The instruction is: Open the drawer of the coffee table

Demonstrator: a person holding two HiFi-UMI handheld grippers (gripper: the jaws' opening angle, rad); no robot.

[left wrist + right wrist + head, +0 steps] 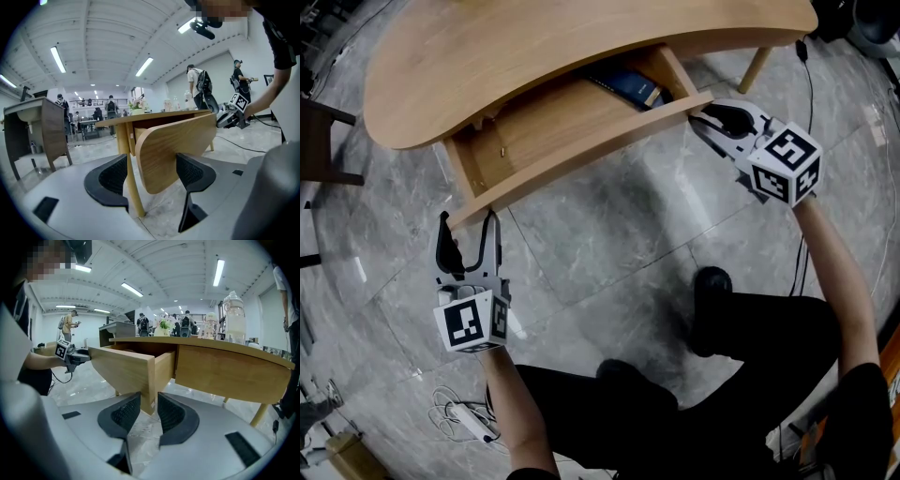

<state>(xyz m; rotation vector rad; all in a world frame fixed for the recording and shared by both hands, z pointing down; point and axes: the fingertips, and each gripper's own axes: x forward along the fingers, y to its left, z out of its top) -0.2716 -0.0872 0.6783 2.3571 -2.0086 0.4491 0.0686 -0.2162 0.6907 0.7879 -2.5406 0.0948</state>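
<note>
Both ends of the drawer (pixel 553 127), already well out of the coffee table (pixel 534 47), sit at the jaws: the right gripper (pixel 149 411) pinches its front panel (pixel 581 155), while the left gripper (pixel 152 173) straddles it, jaws apart.

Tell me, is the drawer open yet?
Mostly done: the drawer is pulled well out from under the coffee table, with a dark book showing inside. In hand: the right gripper pinches one end of the drawer front; the left gripper is open around the other end. Left: maybe a last little pull, then let go.
</note>
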